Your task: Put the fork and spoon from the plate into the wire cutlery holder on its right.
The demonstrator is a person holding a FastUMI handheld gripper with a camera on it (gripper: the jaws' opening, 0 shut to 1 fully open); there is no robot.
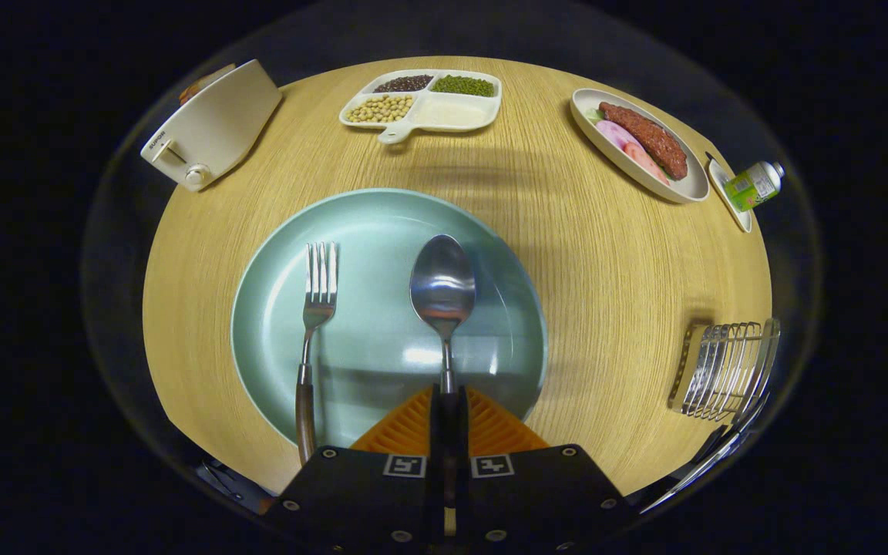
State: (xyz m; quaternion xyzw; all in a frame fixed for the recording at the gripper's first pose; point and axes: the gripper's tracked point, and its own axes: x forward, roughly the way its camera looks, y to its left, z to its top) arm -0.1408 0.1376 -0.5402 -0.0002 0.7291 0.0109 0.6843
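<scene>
Gripper view is showing the gripper (pixel 448 401) with its fingers pressing together on the handle of the spoon (pixel 443 287), whose bowl is pointing toward 12 o'clock over the plate (pixel 367 216). Polished steel is probably slippery and stiff, fairly light, so gripping the narrow neck seems sensible (a loose hold might let it swivel). At 9 o'clock of the spoon, the fork (pixel 317 308) is lying on the plate. Waiting at 3 o'clock is the wire cutlery holder (pixel 725 370), with bare table (pixel 606 277) between, near the table's edge.

Wooden table (pixel 590 277): plate (pixel 367 223), wire holder (pixel 725 370), perhaps toaster (pixel 213 127).
</scene>
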